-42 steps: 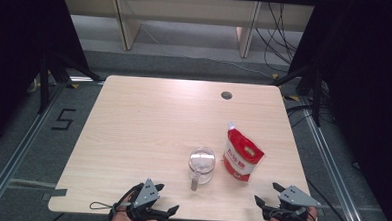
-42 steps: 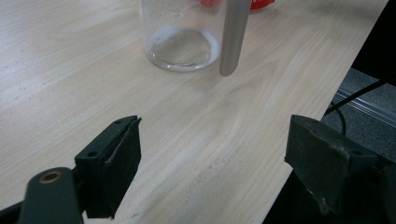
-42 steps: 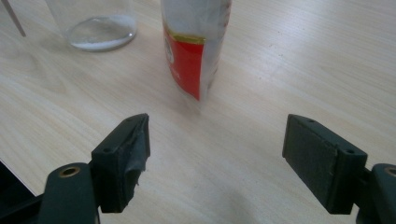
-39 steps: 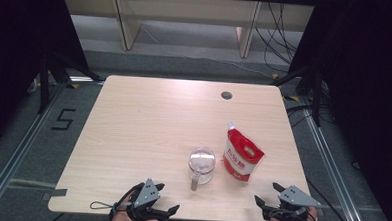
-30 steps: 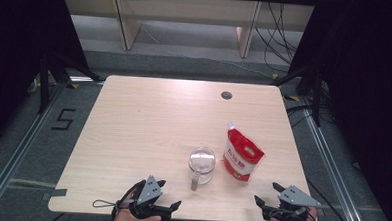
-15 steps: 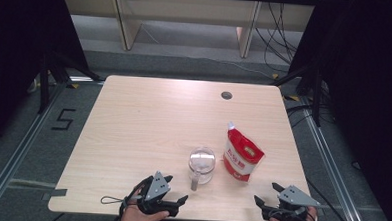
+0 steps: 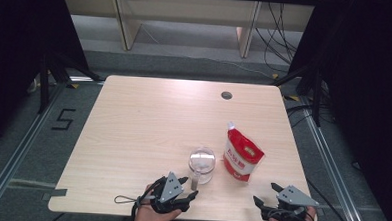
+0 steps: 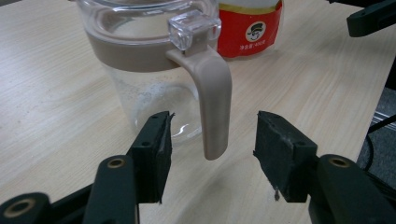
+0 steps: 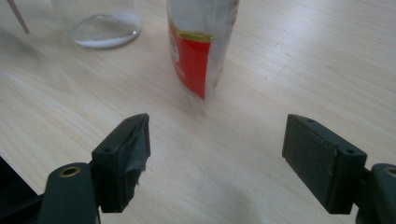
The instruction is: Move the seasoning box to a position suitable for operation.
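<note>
The clear jug [image 7: 201,164] stands near the front edge of the surface [image 7: 143,123], a little right of its middle, turned so that its beige handle [image 8: 214,100] points toward the person, which makes it an easy thing to take from the front. The left claw [image 7: 190,187] sits just in front of it, jaws to either side of the handle. They have just been closing, but the pads [image 8: 159,151] are still clear of the handle, so nothing is gripped yet. The red and white pouch [image 7: 242,155] stands upright just beside the jug on the right, spout up, probably waiting to be poured from or opened. Its label carries a round badge and small white print; "400" looks readable in the left gripper view, the rest is too small. The right claw [image 7: 265,193] waits wide open and empty near the front right corner, pointing at the pouch.
</note>
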Demonstrator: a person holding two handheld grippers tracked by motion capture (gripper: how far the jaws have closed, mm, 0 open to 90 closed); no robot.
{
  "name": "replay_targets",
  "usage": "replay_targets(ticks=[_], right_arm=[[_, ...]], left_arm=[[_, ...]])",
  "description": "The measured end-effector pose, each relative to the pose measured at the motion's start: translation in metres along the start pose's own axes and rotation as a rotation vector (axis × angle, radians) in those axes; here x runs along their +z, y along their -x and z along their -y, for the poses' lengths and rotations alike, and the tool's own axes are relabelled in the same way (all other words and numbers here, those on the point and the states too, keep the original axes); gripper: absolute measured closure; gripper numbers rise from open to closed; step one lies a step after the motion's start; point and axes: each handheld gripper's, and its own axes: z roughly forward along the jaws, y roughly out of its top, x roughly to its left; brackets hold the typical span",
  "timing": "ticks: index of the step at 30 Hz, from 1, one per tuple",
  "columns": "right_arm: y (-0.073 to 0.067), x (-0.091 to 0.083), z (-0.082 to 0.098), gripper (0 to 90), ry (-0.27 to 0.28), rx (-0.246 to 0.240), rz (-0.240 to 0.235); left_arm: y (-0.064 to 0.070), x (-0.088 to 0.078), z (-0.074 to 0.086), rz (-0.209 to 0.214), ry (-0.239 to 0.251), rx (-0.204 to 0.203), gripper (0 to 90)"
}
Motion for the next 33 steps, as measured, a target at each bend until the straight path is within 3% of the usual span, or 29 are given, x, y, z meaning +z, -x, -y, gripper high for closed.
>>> replay_targets(ticks=[1,2,4,5,6,7,8,9,11,15,16,17,18,19,20,21,23,24,26,28,31,33], right_arm=[[-0.004,-0.002,0.0,24.2,-0.019,0.048,0.007],[-0.001,-0.001,0.0,24.2,-0.006,0.011,0.005],[-0.001,-0.001,0.0,24.2,-0.006,0.01,0.004],[-0.003,-0.001,0.001,24.1,-0.019,0.045,0.004],[-0.003,-0.001,0.001,24.1,-0.019,0.045,0.004],[-0.001,0.0,0.001,24.1,-0.006,0.012,-0.001],[-0.001,0.0,0.001,24.1,-0.008,0.007,-0.006],[-0.001,0.001,0.001,24.1,-0.005,0.001,-0.014],[0.0,0.001,0.001,24.0,0.0,-0.013,-0.006],[0.0,0.001,0.001,23.9,-0.014,-0.008,-0.017],[-0.001,0.001,0.0,23.9,-0.013,-0.005,-0.015],[-0.001,0.001,0.001,23.9,-0.013,-0.005,-0.019],[-0.003,0.0,0.001,23.8,-0.026,0.019,-0.01],[-0.003,0.0,0.001,23.8,-0.026,0.019,-0.01],[-0.003,0.0,0.001,23.8,-0.023,0.016,-0.018],[-0.003,0.0,0.001,23.8,-0.023,0.018,-0.018],[-0.003,0.001,0.001,23.8,-0.017,0.019,-0.018],[-0.003,0.001,0.001,23.8,-0.017,0.019,-0.018],[-0.001,0.001,0.001,23.8,-0.011,-0.006,-0.012],[-0.001,0.0,0.001,23.7,-0.015,0.002,-0.013],[-0.004,0.0,0.001,23.7,-0.026,0.033,-0.019],[-0.004,0.0,0.001,23.7,-0.022,0.027,-0.019]], left_arm=[[0.001,0.003,0.0,0.007,0.007,-0.003,47.1],[0.001,0.003,0.0,-0.002,-0.004,-0.002,48.4],[0.001,0.005,0.0,-0.005,0.014,-0.001,48.6],[0.001,0.006,0.0,-0.013,0.017,0.0,49.5],[0.001,0.006,-0.001,-0.015,0.016,-0.001,49.5],[0.002,0.007,-0.001,-0.019,0.022,-0.009,50.3],[0.0,0.008,-0.002,-0.022,0.014,0.032,52.3],[0.001,0.009,-0.001,-0.026,0.014,0.013,53.2],[0.002,0.011,-0.002,-0.032,0.026,0.023,54.9],[0.002,0.012,-0.002,-0.035,0.026,0.024,62.6],[0.002,0.012,-0.002,-0.022,0.028,0.0,64.7],[0.001,0.012,-0.002,-0.016,0.027,0.001,66.6],[0.002,0.012,-0.002,-0.009,0.034,-0.002,68.6],[0.002,0.012,-0.002,-0.009,0.034,-0.002,69.8],[0.001,0.01,-0.002,-0.012,0.03,0.026,71.3],[0.0,0.01,-0.001,-0.006,0.023,0.012,71.4],[-0.002,0.009,-0.001,-0.009,0.024,0.027,71.6],[-0.002,0.008,0.0,-0.002,0.026,0.004,71.6],[-0.008,0.002,0.002,-0.009,0.019,0.008,71.7],[-0.01,0.001,0.003,-0.01,0.033,-0.01,71.7],[-0.021,-0.005,0.005,-0.013,0.015,-0.018,72.1],[-0.027,-0.009,0.006,-0.014,0.01,-0.036,72.1]])
